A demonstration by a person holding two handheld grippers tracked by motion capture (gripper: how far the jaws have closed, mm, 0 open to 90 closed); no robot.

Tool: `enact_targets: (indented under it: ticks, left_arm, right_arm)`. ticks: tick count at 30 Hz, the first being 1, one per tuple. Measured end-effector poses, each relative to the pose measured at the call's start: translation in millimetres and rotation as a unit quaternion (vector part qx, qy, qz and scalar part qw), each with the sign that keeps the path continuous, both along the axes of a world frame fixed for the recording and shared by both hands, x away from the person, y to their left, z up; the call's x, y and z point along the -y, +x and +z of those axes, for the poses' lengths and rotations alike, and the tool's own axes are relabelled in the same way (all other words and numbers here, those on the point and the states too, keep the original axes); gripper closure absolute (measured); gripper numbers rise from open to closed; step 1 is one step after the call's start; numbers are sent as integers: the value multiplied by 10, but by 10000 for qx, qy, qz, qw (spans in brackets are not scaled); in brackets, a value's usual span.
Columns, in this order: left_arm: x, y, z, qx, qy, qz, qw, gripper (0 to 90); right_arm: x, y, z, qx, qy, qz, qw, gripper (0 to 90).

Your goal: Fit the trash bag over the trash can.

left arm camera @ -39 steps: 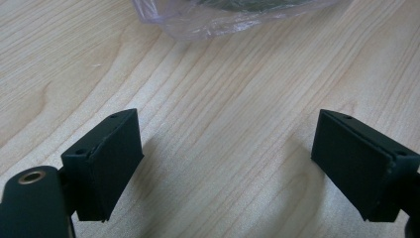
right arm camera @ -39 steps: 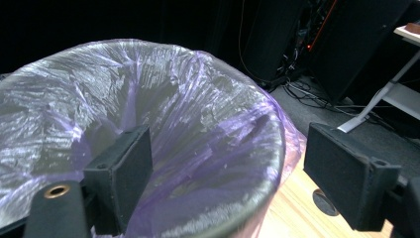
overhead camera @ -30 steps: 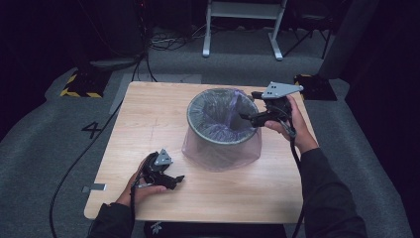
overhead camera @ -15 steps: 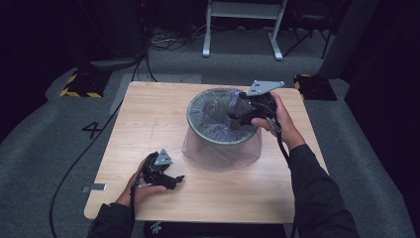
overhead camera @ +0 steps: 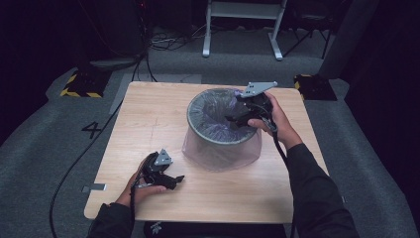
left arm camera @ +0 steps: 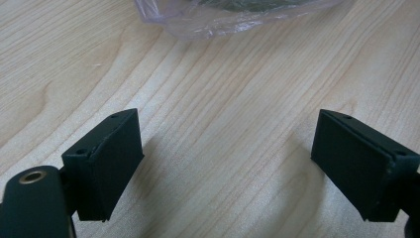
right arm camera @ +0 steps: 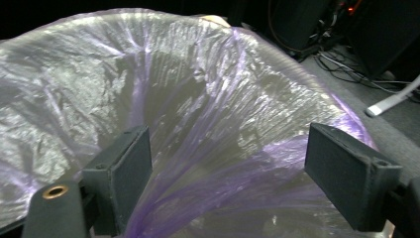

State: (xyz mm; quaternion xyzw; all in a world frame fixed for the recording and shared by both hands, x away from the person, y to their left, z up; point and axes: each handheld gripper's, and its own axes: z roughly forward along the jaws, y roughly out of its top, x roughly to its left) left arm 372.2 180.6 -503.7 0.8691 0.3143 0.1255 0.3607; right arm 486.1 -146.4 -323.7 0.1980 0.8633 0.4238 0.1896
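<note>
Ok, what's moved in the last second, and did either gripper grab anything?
The right gripper swung in from the table's right side to over the mouth of the round bin lined with a translucent purple plastic bag; its jaws stand open above the liner, gripping nothing. The left gripper stayed open, resting on the light wooden table near the front edge. The bin did not shift.

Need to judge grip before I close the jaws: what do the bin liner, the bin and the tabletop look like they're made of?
Bin liner: thin translucent plastic film with a purple tint, glossy and crinkled, so probably slippery. Bin: a grey rim shows through the film; likely plastic or metal, can't tell which. Tabletop: light wood or wood-look laminate, with grain lines and a matte finish.
</note>
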Motion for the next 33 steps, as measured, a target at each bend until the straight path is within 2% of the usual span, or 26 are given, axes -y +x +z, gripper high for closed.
enact_targets:
  ticks: [5,12,15,21,23,27,28,29,33]
  left_arm:
    - [0,0,0,-1,0,0,10000,119]
    - [0,0,-1,8,-3,-2,10000,121]
    - [0,0,-1,8,-3,-1,10000,120]
    - [0,-1,-1,10,-3,0,10000,121]
    - [0,-1,-1,10,-3,-1,10000,121]
    - [0,-1,-1,9,-3,-1,10000,121]
    - [0,0,-1,15,-4,-6,10000,121]
    - [0,-1,-1,11,-3,-1,10000,121]
    - [1,0,-1,15,-5,-4,10000,121]
  right_arm:
    - [-22,-8,-10,-42,-150,134,9998,185]
    - [-57,21,-61,-178,-525,276,9981,191]
    - [-74,31,-84,-250,-682,323,9968,185]
    - [-134,25,-103,-207,-1099,476,9926,201]
    - [-148,18,-114,-255,-1151,591,9913,202]
    - [-159,35,-121,-336,-1215,642,9899,212]
    - [-160,43,-120,-367,-1236,655,9895,237]
    - [-162,52,-122,-441,-1245,672,9890,261]
    - [-184,80,-128,-621,-1349,704,9864,252]
